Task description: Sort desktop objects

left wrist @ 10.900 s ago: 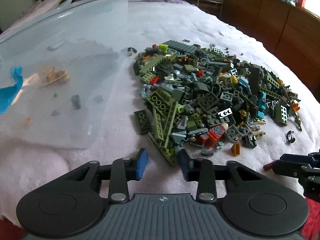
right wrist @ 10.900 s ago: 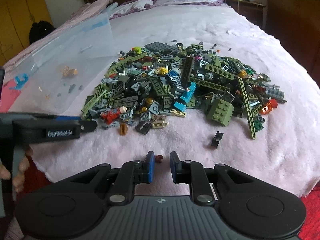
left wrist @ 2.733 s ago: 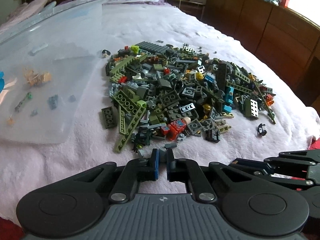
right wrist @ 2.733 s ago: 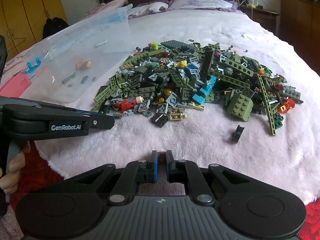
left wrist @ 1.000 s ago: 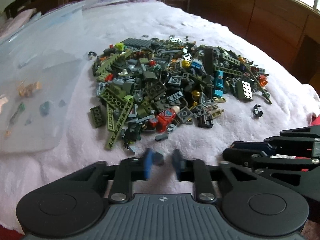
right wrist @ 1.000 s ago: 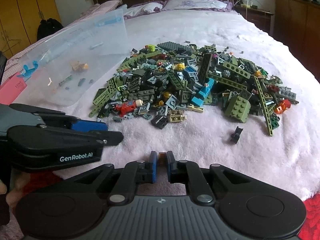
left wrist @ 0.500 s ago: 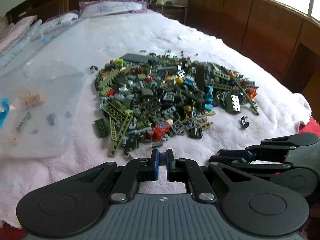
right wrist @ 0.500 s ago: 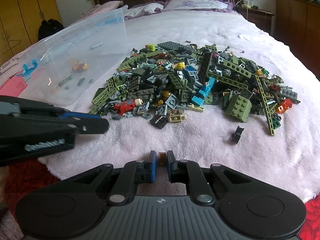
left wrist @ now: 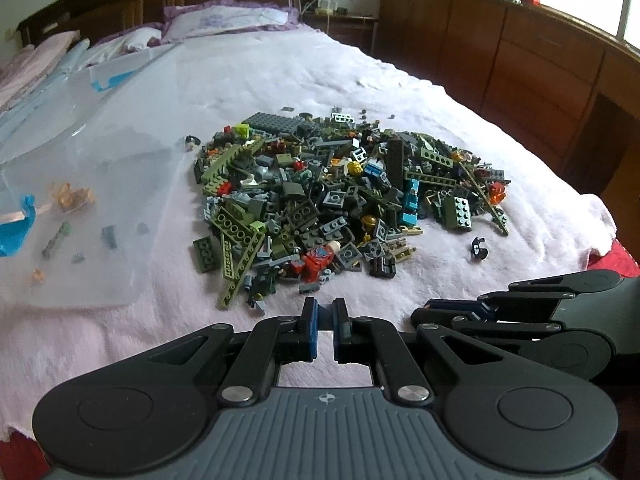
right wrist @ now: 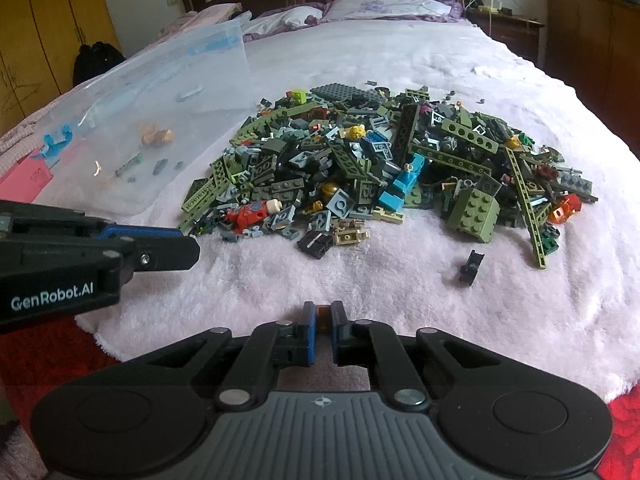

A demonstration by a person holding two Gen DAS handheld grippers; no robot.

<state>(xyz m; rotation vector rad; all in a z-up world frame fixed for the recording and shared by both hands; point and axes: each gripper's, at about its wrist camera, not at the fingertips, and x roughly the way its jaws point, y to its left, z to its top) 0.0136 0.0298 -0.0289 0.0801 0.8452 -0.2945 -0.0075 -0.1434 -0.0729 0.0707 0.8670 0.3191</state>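
Both pairs of fingers are pressed close together, each on a small piece. On the left gripper [left wrist: 325, 312] the two blue pads clamp a small dark blue-grey brick [left wrist: 326, 309] between their tips, above the front edge of the pink blanket [left wrist: 400, 88]. On the right gripper [right wrist: 323, 313] the pads clamp a small orange-brown brick [right wrist: 322, 311], which shows only as a little patch between the tips. The two grippers are near each other, side by side at the front of the bed, and both are apart from the big pile of bricks [right wrist: 372, 168] that lies in the middle of the blanket. This pile is mostly olive green and dark grey, with some light blue pieces, a large green block [right wrist: 474, 210] on its right side and a red minifigure [right wrist: 252, 212] at its near left edge. One small black piece [right wrist: 471, 266] lies alone on the blanket, in front of the pile on the right. To the left of the pile stands a clear plastic bin [right wrist: 224, 46], and through its wall I can see a few sorted pieces inside: a tan one, some small grey ones and a thin green one. A blue clip [right wrist: 56, 142] sits at the left side of the bin.
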